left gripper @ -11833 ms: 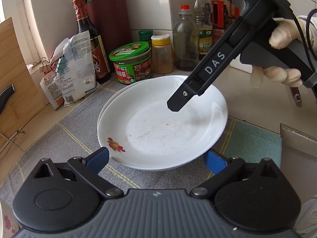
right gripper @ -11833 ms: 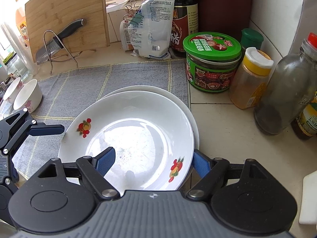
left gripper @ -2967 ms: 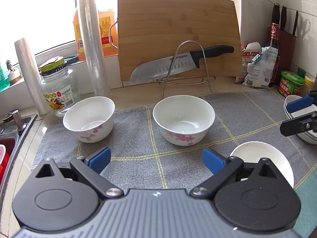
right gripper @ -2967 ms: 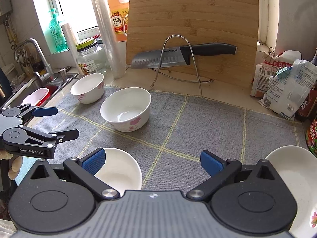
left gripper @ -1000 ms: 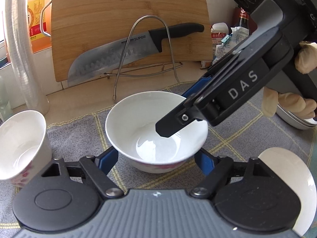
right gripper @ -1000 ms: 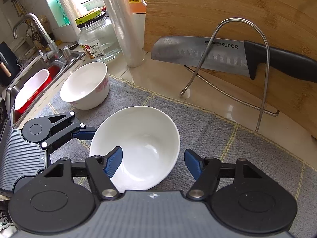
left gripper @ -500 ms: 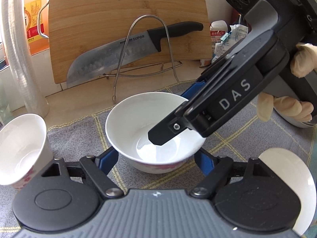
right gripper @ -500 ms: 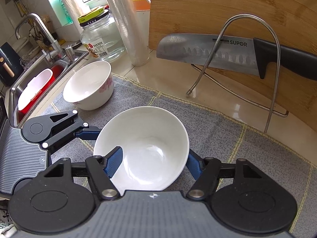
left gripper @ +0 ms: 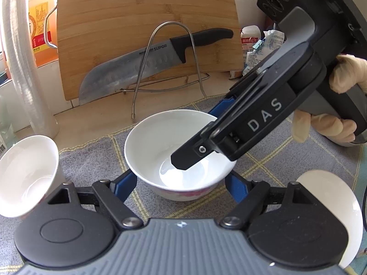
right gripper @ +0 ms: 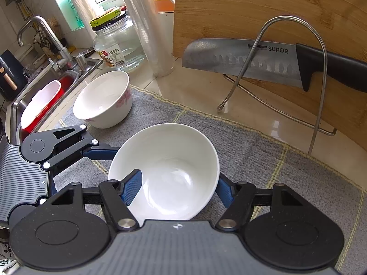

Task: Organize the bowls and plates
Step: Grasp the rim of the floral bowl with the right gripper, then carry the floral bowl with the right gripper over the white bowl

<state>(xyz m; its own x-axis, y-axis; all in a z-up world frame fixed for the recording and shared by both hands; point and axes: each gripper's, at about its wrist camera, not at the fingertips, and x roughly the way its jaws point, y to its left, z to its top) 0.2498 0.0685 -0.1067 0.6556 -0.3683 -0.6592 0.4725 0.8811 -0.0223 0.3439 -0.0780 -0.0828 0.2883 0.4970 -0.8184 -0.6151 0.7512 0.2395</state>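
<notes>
**Both grippers on one bowl in front of the cutting board**

We see a white ceramic bowl with pink flower print (left gripper: 160, 137) in front of the upright bamboo cutting board (left gripper: 137, 34), on the grey woven mat with yellow lines (left gripper: 91, 155) that lies in front of the board's foot. We cannot tell whether the bowl rests on the mat or hangs just above it.

The left gripper (left gripper: 181, 183) straddles the bowl on the side away from the board. Its two blue pads lie against opposite sides of the bowl's outer wall, so it is clamped on the bowl.

The right gripper (right gripper: 177, 190) comes in steeply from the board's right end. One finger dips inside the bowl and the other sits outside the rim, so it pinches the bowl's wall between them. A hand in a pale glove (left gripper: 330, 126) holds its handle.

A steel kitchen knife with a black handle (left gripper: 137, 68) leans on the board's face behind a bent wire stand (left gripper: 168, 23).

A second white flowered bowl (right gripper: 103, 96) stands on the mat beyond the board's left end. A plain white dish (left gripper: 332, 194) lies on the mat farther out from the board's right end.
</notes>
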